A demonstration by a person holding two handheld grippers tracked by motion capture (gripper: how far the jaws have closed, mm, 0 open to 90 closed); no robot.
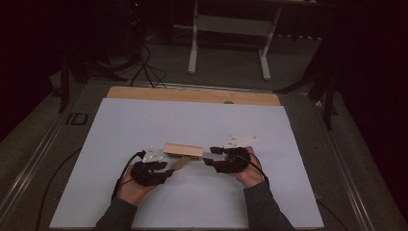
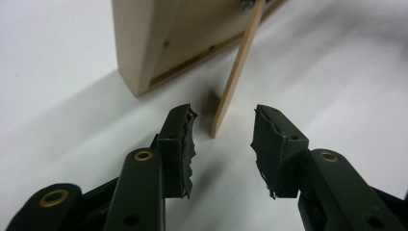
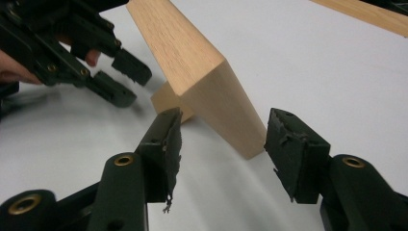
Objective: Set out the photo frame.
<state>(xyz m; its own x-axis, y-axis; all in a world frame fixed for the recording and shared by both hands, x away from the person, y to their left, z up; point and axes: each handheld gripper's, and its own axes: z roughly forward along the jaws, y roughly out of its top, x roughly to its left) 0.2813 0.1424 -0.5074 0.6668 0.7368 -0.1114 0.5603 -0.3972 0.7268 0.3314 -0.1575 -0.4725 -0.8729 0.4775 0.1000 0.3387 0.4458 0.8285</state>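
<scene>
A light wooden block-like frame (image 1: 183, 150) stands tilted on the white sheet (image 1: 192, 207), propped by a thin wooden leg (image 1: 180, 163) at its back. My left gripper (image 1: 168, 169) is open, and the foot of the leg (image 2: 235, 77) stands just beyond its fingertips (image 2: 179, 139) without touching them. My right gripper (image 1: 209, 156) is open at the block's right end. In the right gripper view the block's end (image 3: 202, 82) reaches in between the jaws, apart from both pads. The left gripper (image 3: 127, 82) shows there too, open, beside the leg (image 3: 171, 103).
A bare wooden strip (image 1: 192, 95) runs along the sheet's far edge. Beyond the table stand a white frame's legs (image 1: 226, 29) and floor cables (image 1: 144, 62). A black cable (image 1: 122, 173) trails from the left gripper. Both forearms enter from the bottom.
</scene>
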